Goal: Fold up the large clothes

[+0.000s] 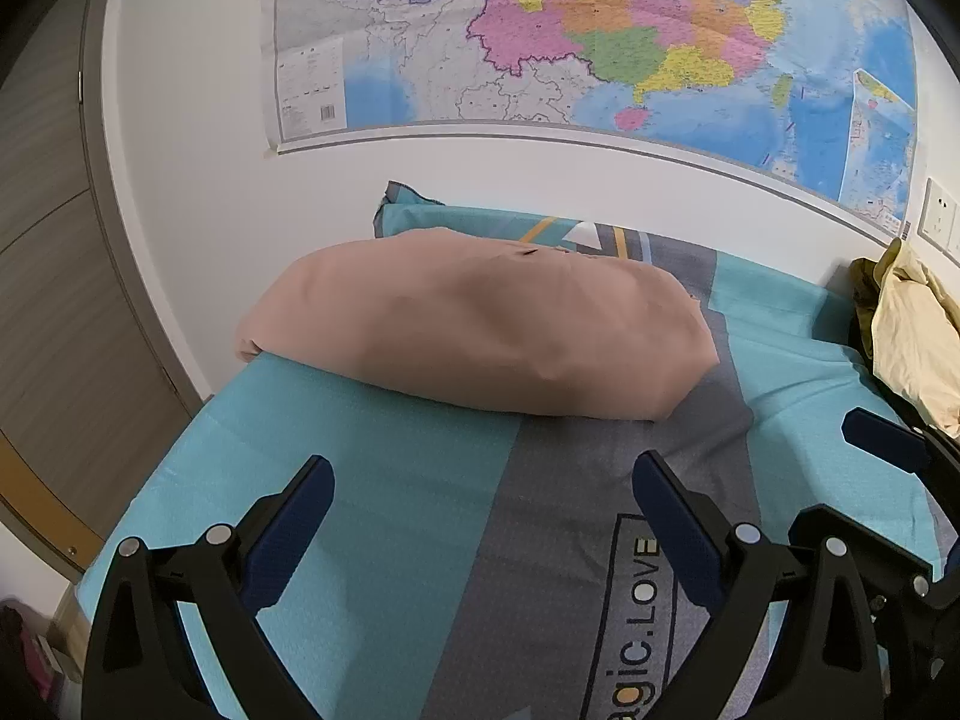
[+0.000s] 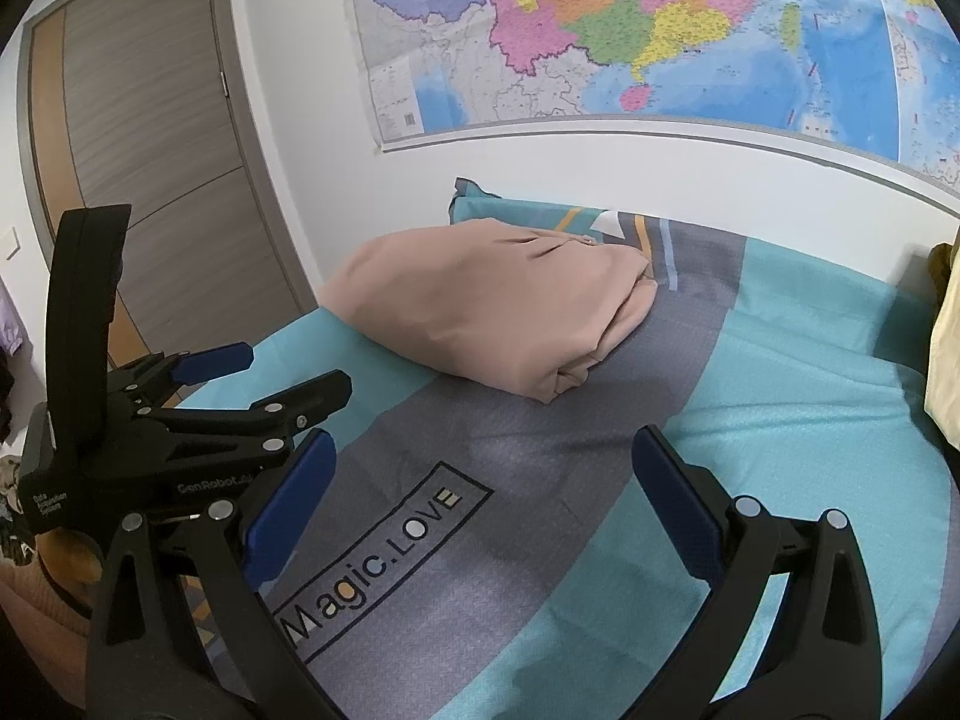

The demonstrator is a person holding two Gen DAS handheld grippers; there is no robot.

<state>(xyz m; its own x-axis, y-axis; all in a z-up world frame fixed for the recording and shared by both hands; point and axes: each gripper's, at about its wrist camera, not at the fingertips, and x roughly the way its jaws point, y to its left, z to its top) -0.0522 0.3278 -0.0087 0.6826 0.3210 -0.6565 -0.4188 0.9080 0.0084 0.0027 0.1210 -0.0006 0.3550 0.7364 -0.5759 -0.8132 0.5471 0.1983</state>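
A folded pink-beige garment (image 1: 474,327) lies on the bed's teal and grey cover (image 1: 372,480), near the far left corner. It also shows in the right wrist view (image 2: 492,312). My left gripper (image 1: 483,480) is open and empty, hovering over the cover in front of the garment. My right gripper (image 2: 483,462) is open and empty, over the grey stripe with the "Magic.LOVE" print (image 2: 372,564). The left gripper (image 2: 240,384) shows at the left of the right wrist view. The right gripper's blue fingertip (image 1: 882,438) shows at the right edge of the left wrist view.
A pile of yellow and olive clothes (image 1: 912,330) lies at the bed's right side. A large map (image 1: 600,42) hangs on the white wall behind the bed. A grey door (image 2: 150,138) stands to the left. A wall socket (image 1: 939,219) is at the right.
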